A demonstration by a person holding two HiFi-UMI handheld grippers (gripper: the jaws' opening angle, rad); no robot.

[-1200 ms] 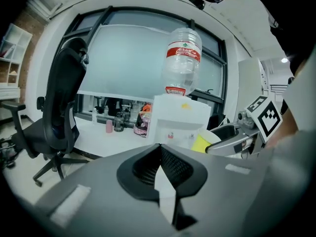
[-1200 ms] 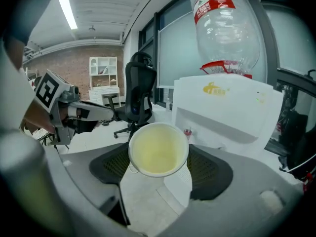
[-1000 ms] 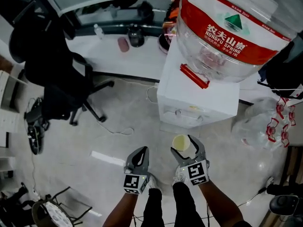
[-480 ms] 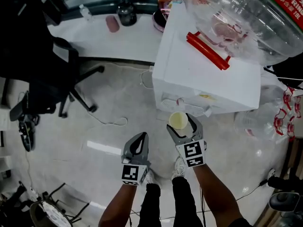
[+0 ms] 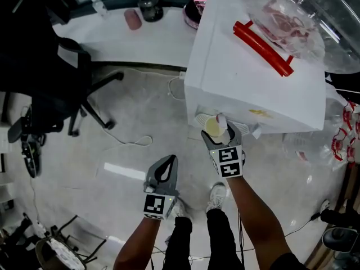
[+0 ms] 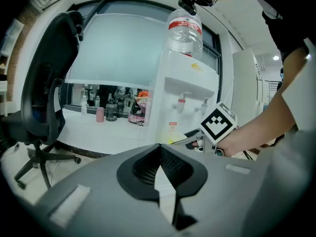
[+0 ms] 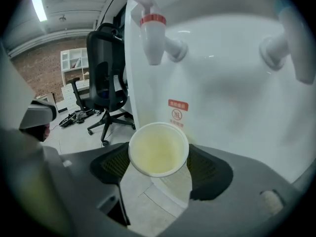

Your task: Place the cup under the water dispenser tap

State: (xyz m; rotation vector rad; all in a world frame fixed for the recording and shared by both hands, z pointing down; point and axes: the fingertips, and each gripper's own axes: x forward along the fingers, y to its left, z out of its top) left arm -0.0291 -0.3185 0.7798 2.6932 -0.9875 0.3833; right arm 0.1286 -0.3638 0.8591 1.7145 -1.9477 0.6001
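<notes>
Cup (image 7: 159, 149), clamped by the right gripper (image 5: 220, 133), has neared the red tap (image 7: 152, 38); left gripper (image 5: 167, 162) jaws together.

A white box-shaped water dispenser (image 5: 253, 77) carries a clear plastic water bottle (image 5: 292, 16) with a red handle strip (image 5: 263, 41). The dispenser's white tap (image 7: 152, 31) has a red band, and its front bears a small red label (image 7: 178, 111). The white paper cup (image 7: 158, 152) is pale yellow-cream inside. The grey right tool (image 5: 223, 135) and grey left tool (image 5: 163, 170) have black mesh-textured pads and cubes of black-and-white square markers. The glossy floor (image 5: 140, 145) is pale grey, the office chair (image 5: 45, 66) black, the bench (image 5: 152, 41) white.
</notes>
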